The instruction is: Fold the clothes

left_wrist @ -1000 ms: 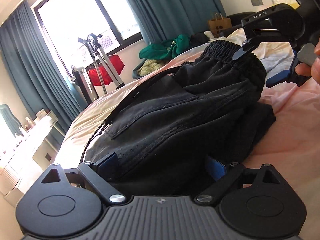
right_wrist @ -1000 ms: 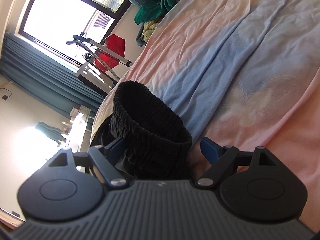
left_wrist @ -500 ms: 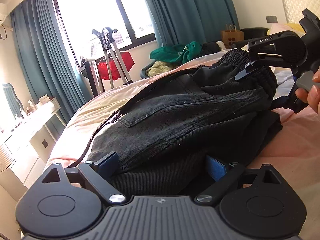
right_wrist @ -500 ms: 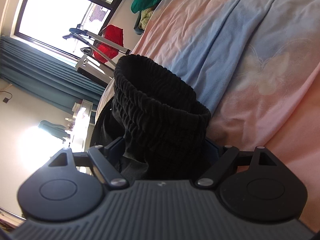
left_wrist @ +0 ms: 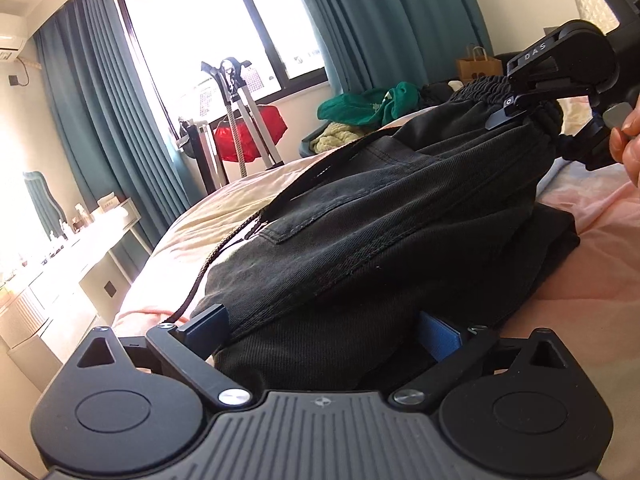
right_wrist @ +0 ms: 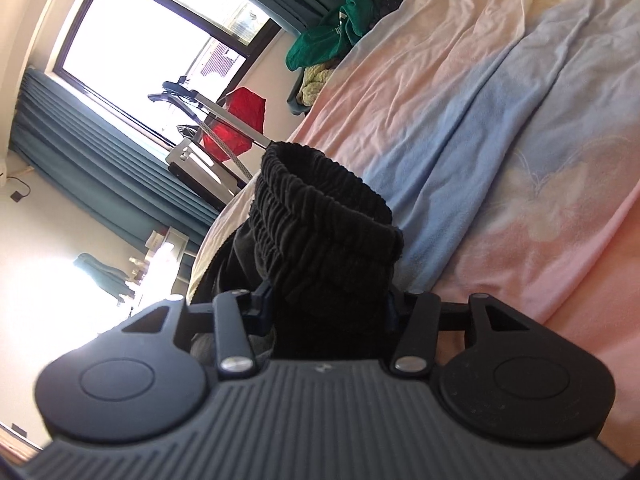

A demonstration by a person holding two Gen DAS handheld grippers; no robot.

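Folded black trousers (left_wrist: 400, 208) lie on the pastel bed sheet (right_wrist: 500, 120). My left gripper (left_wrist: 324, 328) straddles their near end. Its jaws are opening and stand wide, with the fabric filling the gap between the blue pads (left_wrist: 440, 336). At the far end, my right gripper (left_wrist: 548, 120) is held by a person's hand (left_wrist: 628, 140). In the right wrist view, the right gripper (right_wrist: 326, 304) is closing, and its pads press on the bunched elastic waistband (right_wrist: 320, 200), which stands up in front of it.
A pile of green and yellow clothes (left_wrist: 364, 104) lies at the bed's far end, with a brown paper bag (left_wrist: 478, 68) behind it. A metal stand with a red item (left_wrist: 236, 120) stands by the window. A white dresser (left_wrist: 60, 272) runs along the left.
The right gripper's jaws have narrowed from wide apart to pressing on the waistband. The left gripper has slid sideways along the trousers' near end, its jaws a little wider.
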